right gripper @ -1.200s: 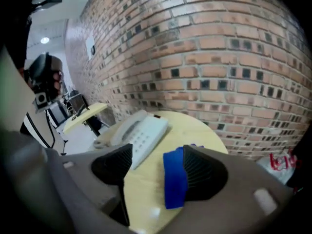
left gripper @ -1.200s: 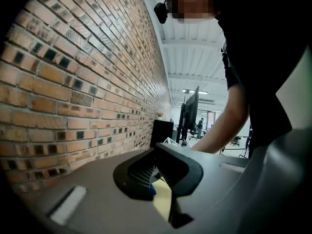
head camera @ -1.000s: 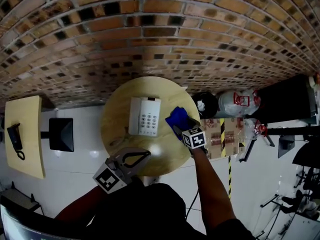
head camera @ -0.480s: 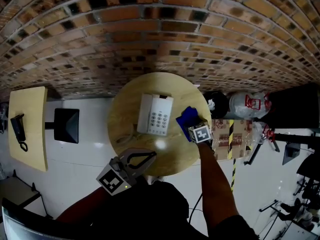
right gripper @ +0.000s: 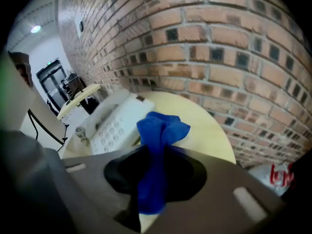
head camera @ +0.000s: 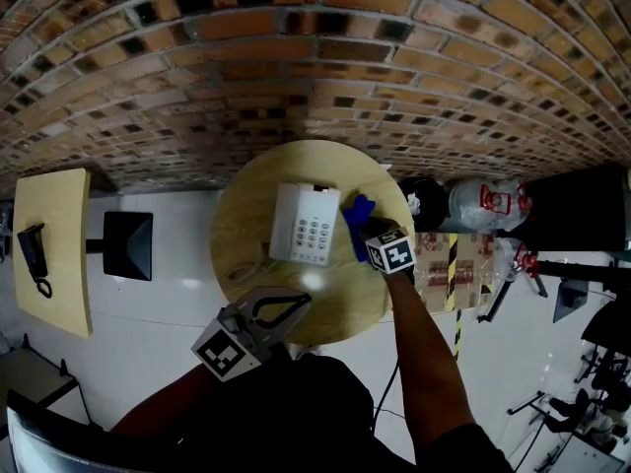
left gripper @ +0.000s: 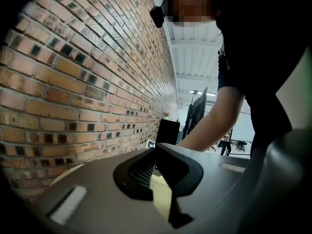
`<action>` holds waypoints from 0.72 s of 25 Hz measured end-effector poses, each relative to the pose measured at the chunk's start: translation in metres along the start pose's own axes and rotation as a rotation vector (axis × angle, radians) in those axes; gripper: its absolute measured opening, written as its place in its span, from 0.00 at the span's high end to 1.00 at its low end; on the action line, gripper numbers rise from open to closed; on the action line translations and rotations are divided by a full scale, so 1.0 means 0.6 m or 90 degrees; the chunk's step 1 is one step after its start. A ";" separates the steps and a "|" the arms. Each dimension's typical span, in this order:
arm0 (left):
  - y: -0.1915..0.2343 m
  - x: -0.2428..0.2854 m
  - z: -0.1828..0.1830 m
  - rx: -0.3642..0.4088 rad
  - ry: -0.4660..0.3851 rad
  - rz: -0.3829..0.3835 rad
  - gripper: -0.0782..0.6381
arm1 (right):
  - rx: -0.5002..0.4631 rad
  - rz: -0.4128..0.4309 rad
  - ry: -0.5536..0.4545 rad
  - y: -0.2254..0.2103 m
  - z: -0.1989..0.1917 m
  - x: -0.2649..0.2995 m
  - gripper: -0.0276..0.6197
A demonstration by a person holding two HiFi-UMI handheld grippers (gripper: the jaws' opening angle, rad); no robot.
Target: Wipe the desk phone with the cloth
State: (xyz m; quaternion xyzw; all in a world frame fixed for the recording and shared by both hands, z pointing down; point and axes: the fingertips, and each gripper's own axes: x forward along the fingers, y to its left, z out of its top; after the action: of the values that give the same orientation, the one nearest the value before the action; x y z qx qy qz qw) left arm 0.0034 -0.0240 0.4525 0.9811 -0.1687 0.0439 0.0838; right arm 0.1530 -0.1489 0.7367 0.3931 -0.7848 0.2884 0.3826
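Round wooden table (head camera: 242, 215) with white desk phone (head camera: 305, 224), perhaps keys (right gripper: 80, 130)

The cloth (right gripper: 158, 130) is soft blue fabric that looks fuzzy and not shiny at all. The desk phone (head camera: 306, 225) is smooth white plastic, and the round table (head camera: 242, 220) is pale wood, smooth, with one bright shiny spot on it. The wall (head camera: 296, 57) is rough brick in red, brown and black bits, and the floor (head camera: 168, 304) is white and glossy.
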 end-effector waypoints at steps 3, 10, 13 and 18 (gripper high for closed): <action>0.004 -0.007 0.006 -0.026 -0.012 0.017 0.91 | -0.077 0.021 -0.061 0.029 0.124 0.001 0.82; 0.026 -0.051 -0.010 -0.028 0.001 0.051 0.91 | -0.273 0.065 0.003 0.129 0.189 0.094 0.82; 0.040 -0.067 -0.017 -0.085 -0.003 0.079 0.91 | -0.325 0.098 0.021 0.190 0.135 0.087 0.82; 0.058 -0.073 -0.011 -0.046 -0.011 0.076 0.91 | -0.400 0.206 0.106 0.333 -0.060 0.049 0.82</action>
State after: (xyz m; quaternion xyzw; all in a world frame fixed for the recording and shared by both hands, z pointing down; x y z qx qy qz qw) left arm -0.0501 -0.0409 0.4590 0.9660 -0.2292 0.0339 0.1150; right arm -0.0127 -0.0284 0.7500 0.1022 -0.8534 0.1212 0.4965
